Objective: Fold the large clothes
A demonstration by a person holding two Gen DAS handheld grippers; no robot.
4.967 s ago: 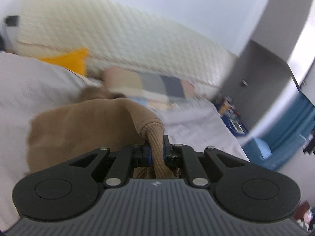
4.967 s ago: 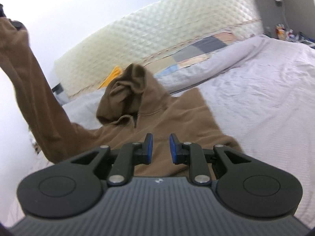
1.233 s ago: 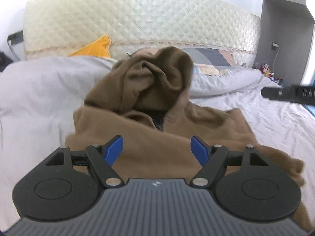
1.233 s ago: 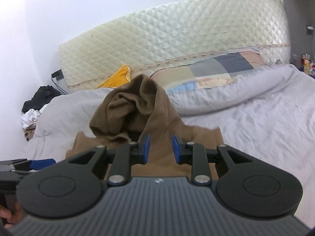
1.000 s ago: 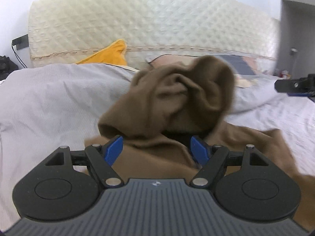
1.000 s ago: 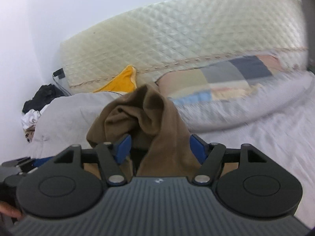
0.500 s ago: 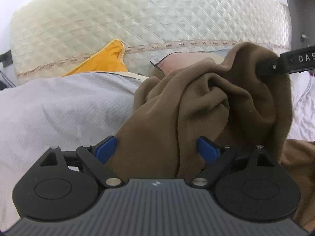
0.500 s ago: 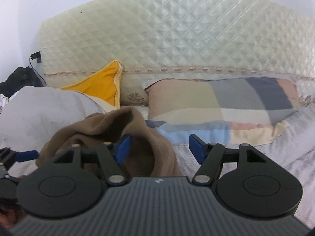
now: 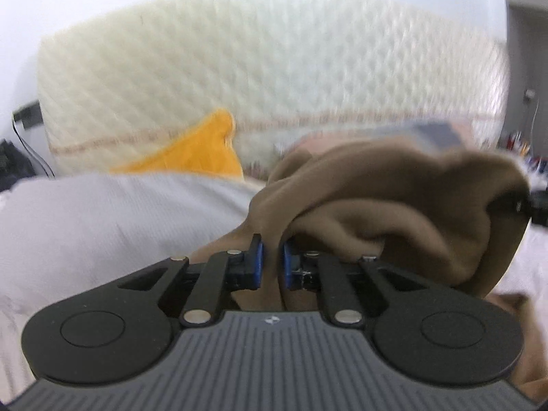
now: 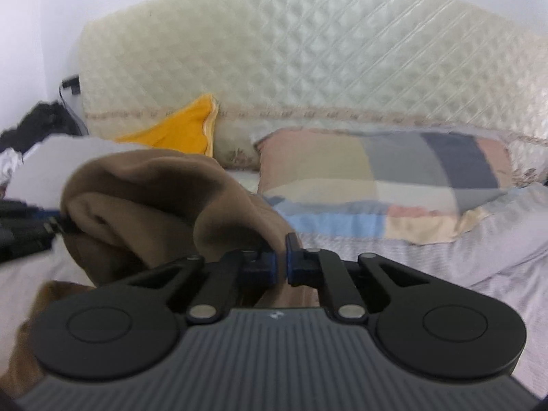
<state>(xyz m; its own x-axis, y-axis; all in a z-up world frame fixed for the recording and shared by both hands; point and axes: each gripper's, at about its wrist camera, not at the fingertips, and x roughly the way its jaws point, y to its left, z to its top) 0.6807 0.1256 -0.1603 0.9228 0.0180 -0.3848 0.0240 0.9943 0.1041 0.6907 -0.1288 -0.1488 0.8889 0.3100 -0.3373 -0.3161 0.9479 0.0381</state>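
Left tool [image 9: 270, 262]: clamped tight on a fold of the brown hoodie [image 9: 394, 212], cloth pinched between the blue pads.
Right tool [image 10: 281, 263]: also closed on the hoodie, gripping the hood's other edge.
Key relation: hood stretched crosswise between both tools, each one at an end; long axis running side to side, not toward the headboard [image 10: 308, 61].
Which hand nearer: neither, by the look of it; both already on the cloth.
Hoodie position: hood bunched and lifted right ahead of the pads, body trailing below onto the bed [image 10: 479, 246].
Beyond: patchwork pillow [image 10: 394, 185] and yellow cloth [image 9: 191, 157], well clear.
Next move, likely: carrying the hood down over the body.
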